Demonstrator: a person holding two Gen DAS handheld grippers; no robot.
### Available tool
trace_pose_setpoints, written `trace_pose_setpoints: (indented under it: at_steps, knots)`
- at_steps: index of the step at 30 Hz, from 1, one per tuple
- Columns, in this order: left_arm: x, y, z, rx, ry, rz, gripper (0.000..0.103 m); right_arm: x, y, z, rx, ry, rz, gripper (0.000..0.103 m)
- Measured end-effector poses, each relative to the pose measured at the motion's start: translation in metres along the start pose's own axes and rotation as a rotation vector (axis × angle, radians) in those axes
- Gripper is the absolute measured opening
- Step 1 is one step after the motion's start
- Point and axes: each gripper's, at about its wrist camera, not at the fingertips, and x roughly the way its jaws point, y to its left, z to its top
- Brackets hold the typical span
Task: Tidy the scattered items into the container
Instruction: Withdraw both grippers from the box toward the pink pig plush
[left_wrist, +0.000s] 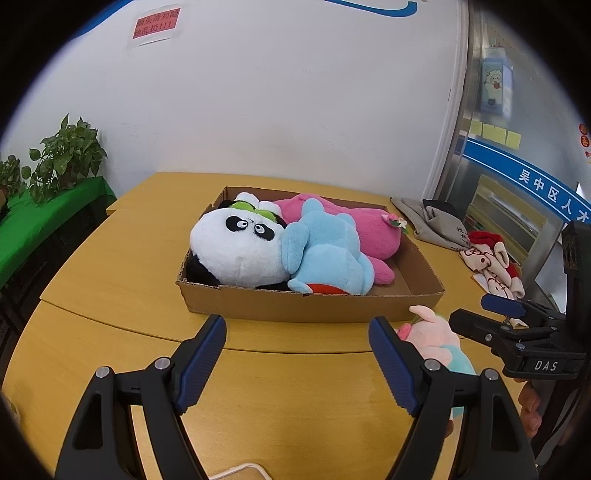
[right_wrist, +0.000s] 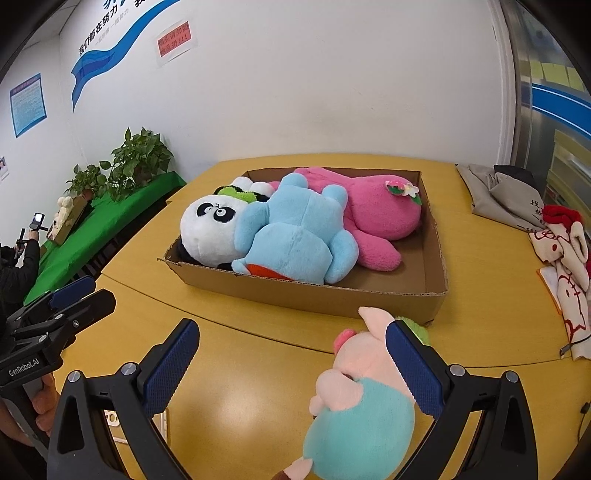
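Lying on the desk (right_wrist: 240, 387) just in front of the box (right_wrist: 306, 295), near its lower right corner, the pig (right_wrist: 365, 387) is the only plush toy seen outside it; panda (right_wrist: 207, 229), blue toy (right_wrist: 295, 236) and pink toy (right_wrist: 373, 210) already fill most of the box. In the right wrist view the pig sits at the lower right of the frame, its long axis running from the snout near the box wall down toward the camera, its body against the inner face of the right finger and well apart from the left one. The right gripper (right_wrist: 291, 365) is plainly the nearer, its jaws spread wide and clamped on nothing, angled down at the desk. The left gripper (left_wrist: 297, 354) hangs over bare desk, jaws likewise apart and empty, the pig just outside its right finger. Closing the right gripper would probably need a small shift rightward to centre the pig. Cloths (right_wrist: 565, 243) lie at the frame's right edge.
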Motion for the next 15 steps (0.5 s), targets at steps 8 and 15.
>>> trace_pose_setpoints:
  at_steps: [8, 15]
  knots:
    - [-0.0006, -0.0012, -0.0040, -0.001, 0.008, 0.004, 0.080, -0.0027, 0.0053, -0.0054, -0.015, 0.010, -0.008, 0.103]
    - [-0.0010, -0.0016, -0.0050, -0.007, 0.013, 0.004, 0.080, -0.0044, 0.0026, -0.0073, -0.008, 0.012, -0.017, 0.103]
